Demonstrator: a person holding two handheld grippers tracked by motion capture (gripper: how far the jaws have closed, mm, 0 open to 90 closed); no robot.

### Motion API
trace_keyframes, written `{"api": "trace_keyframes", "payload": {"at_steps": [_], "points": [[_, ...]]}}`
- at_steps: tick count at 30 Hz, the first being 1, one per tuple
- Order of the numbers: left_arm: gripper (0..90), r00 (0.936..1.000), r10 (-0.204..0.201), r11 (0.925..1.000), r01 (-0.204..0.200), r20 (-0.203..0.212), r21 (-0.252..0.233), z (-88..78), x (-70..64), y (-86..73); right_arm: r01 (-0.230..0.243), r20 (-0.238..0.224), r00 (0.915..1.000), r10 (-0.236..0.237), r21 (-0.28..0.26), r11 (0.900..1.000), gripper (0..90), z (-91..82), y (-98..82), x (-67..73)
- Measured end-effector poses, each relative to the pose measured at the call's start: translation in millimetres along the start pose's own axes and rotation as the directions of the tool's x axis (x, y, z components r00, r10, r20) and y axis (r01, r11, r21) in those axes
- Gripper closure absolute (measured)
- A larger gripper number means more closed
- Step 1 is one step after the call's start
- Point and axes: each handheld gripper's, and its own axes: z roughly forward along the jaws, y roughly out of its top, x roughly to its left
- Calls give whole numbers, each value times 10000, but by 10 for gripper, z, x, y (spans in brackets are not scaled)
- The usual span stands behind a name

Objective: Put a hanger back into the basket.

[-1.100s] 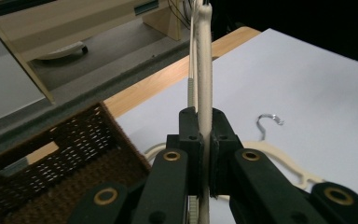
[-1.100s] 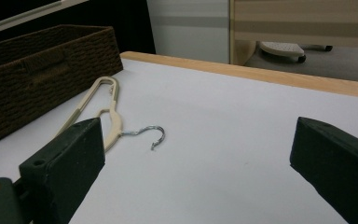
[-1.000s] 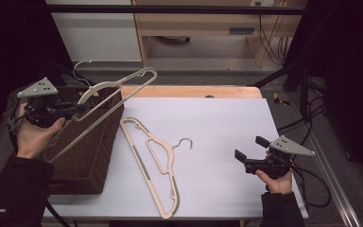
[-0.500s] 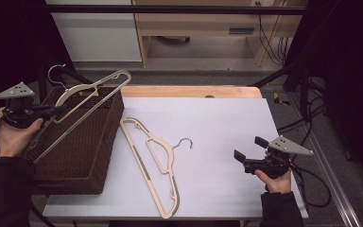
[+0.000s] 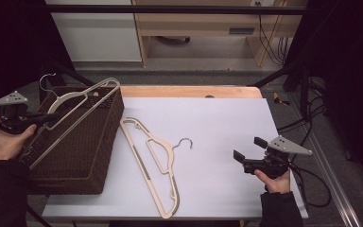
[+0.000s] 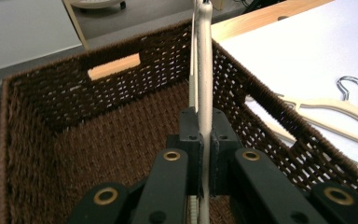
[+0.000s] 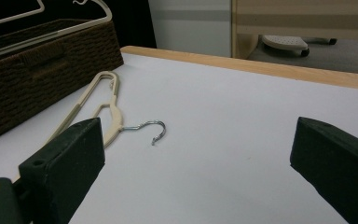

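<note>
Clamping a cream hanger (image 5: 75, 106) over the brown wicker basket (image 5: 82, 156) at far left, the left gripper (image 5: 38, 118) bites tight. Right gripper (image 5: 246, 153) gapes empty near right; a second hanger (image 5: 149, 161) lies between. No writing legible.

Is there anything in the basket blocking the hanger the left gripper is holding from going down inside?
Nothing visible. The left gripper holds the hanger over the basket, whose woven floor looks bare below it.
</note>
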Motion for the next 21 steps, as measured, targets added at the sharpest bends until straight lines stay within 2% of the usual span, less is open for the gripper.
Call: {"api": "trace_keyframes", "payload": {"at_steps": [7,10,13,15,18,21], "points": [[861,9995,-326,9991,325,42,256,-4,99,-196,1,47,10000,-1,67,10000,34,12,-3,0],[861,9993,-356,9971,364,-134,668,39,112,-297,-8,46,10000,7,115,9999,33,19,-6,6],[860,9987,-496,9960,501,-88,740,94,128,-366,4,23,10000,-4,143,9999,34,24,-10,5],[860,9986,-498,9956,509,-162,789,114,130,-381,12,25,10000,-12,172,9999,34,27,-12,6],[857,9966,-607,9898,673,-552,1258,227,141,-459,34,31,10000,-34,194,9998,34,32,-15,9],[855,9947,-736,9876,828,-720,1337,282,151,-500,43,25,10000,-44,201,9998,34,32,-16,10]]}}
